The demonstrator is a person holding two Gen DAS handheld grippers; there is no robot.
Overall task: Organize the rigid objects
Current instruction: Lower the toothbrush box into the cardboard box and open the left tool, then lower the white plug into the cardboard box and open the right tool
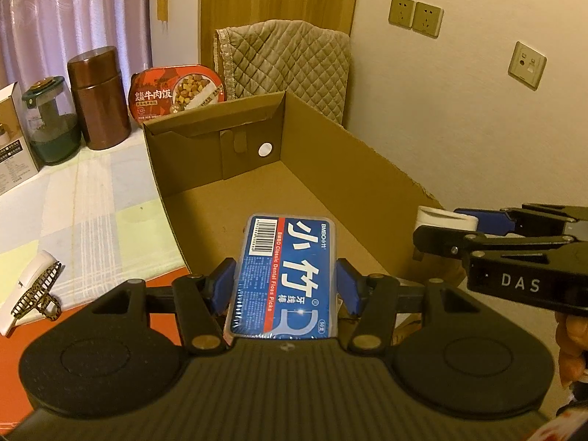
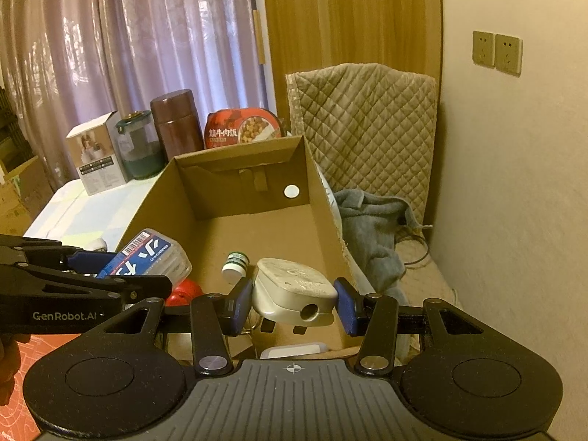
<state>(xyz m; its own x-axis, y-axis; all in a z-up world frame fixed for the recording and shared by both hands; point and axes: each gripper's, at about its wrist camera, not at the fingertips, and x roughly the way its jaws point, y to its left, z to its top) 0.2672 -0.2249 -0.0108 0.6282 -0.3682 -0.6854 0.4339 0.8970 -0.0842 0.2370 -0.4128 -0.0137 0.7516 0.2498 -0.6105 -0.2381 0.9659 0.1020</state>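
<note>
Clamped between the blue pads of the left tool [image 1: 284,286] is a flat blue box of dental floss picks [image 1: 284,275], its label face up and its barcode end pointing away; it is held above the near part of an open cardboard box [image 1: 330,169]. In the right wrist view the same floss box [image 2: 147,257] is seen tilted over the carton's left wall, gripped at both long sides. The right tool [image 2: 294,305] is clenched on a pale grey plastic device [image 2: 290,290] with a round hole in its near end, both pads pressed against its sides, above the near end of the carton [image 2: 257,228]. Lying on the carton floor just beyond it is a small white-capped bottle with a green band [image 2: 235,262]; a red object [image 2: 185,292] is partly hidden behind the left tool [image 2: 121,268].

The carton is set on a bench covered with a pale checked cloth [image 1: 92,202]. Along the far edge of the bench, a brown metal canister [image 1: 99,99], a glass jar with a green lid [image 1: 51,125], a white carton [image 1: 14,136] and a red instant beef-rice tub [image 1: 176,90] are lined up. Near the left front edge a white object with a patterned strap [image 1: 33,294] is lying. Behind the carton a quilted cover [image 1: 286,70] is draped.
</note>
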